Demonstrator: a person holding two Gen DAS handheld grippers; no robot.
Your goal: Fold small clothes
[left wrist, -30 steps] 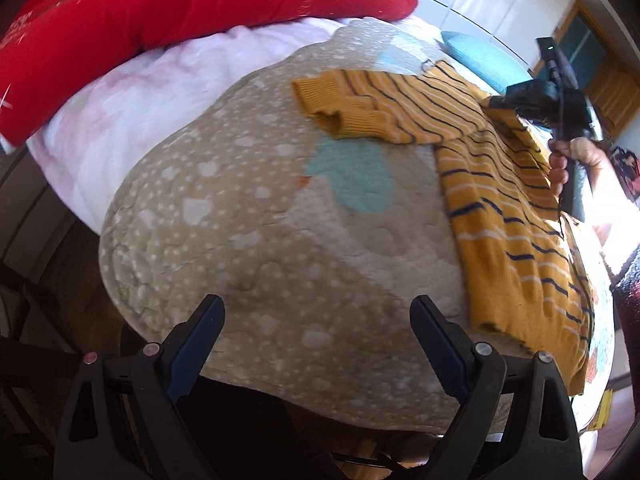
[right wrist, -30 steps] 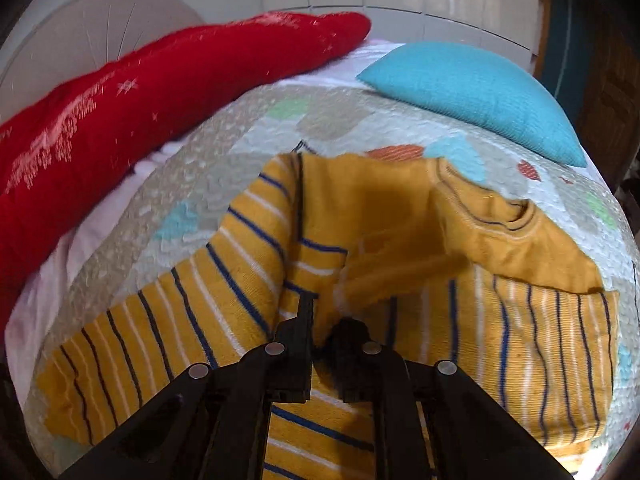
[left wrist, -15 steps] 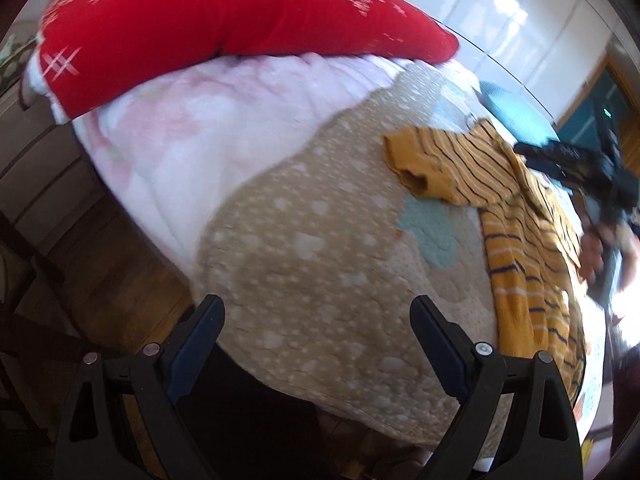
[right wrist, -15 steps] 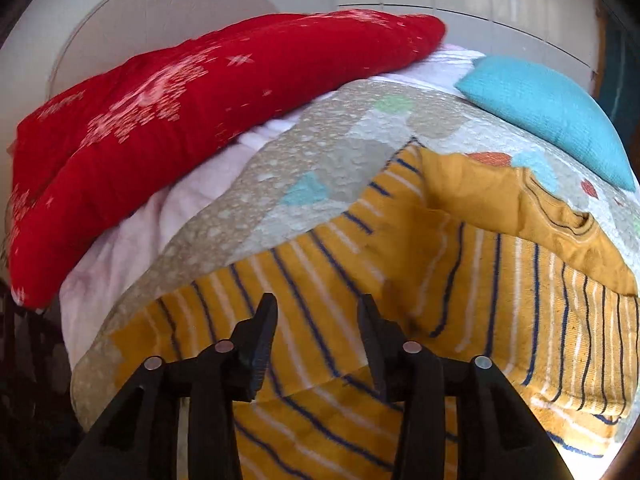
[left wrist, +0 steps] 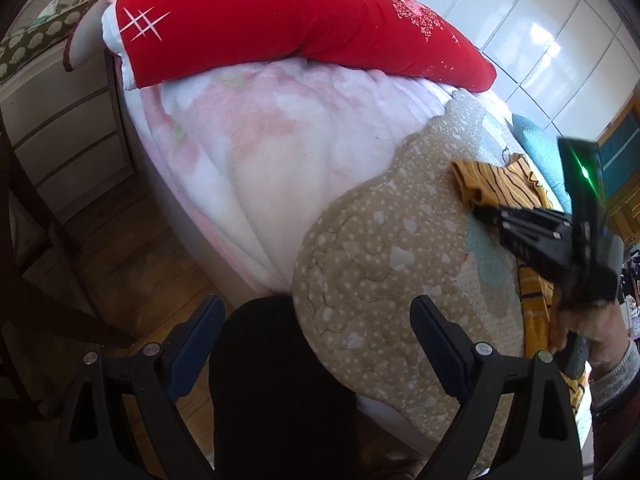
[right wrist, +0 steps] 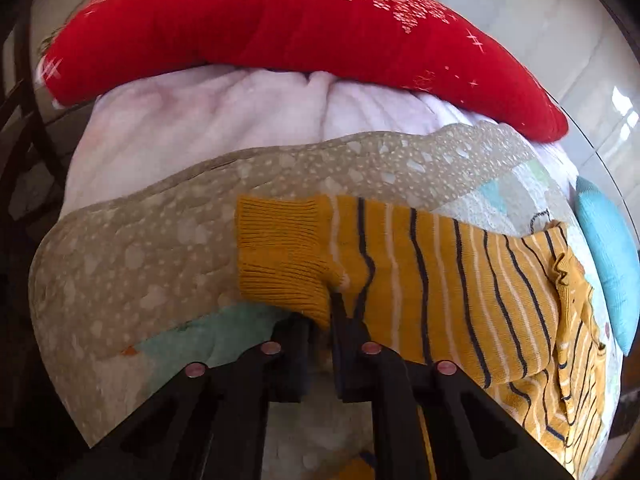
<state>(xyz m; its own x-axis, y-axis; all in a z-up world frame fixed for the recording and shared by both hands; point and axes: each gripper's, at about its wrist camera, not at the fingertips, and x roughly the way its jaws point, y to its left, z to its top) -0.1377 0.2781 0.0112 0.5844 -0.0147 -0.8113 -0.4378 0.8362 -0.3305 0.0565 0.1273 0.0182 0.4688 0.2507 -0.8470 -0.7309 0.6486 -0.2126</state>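
Note:
A small mustard-yellow sweater with navy and white stripes (right wrist: pixel 448 284) lies on a beige spotted quilt (right wrist: pixel 160 240). Its sleeve stretches left, ending in a ribbed cuff (right wrist: pixel 280 252). My right gripper (right wrist: pixel 324 320) is shut on the lower edge of the sleeve beside the cuff. In the left wrist view the right gripper (left wrist: pixel 486 213) reaches the sweater (left wrist: pixel 492 188) at far right. My left gripper (left wrist: pixel 316 328) is open and empty, low at the bed's edge, well left of the sweater.
A red cushion (left wrist: pixel 280 20) lies on a pink blanket (left wrist: pixel 260 152) at the bed's far side. A blue pillow (right wrist: pixel 608 256) sits at right. A dark round shape (left wrist: pixel 280 380) and wooden floor (left wrist: pixel 140 264) lie below the left gripper. Drawers (left wrist: pixel 60 128) stand at left.
My right gripper let go of the sweater's middle, opened, moved left along the sleeve and shut by the cuff. My left gripper swung left and back from the bed, staying open.

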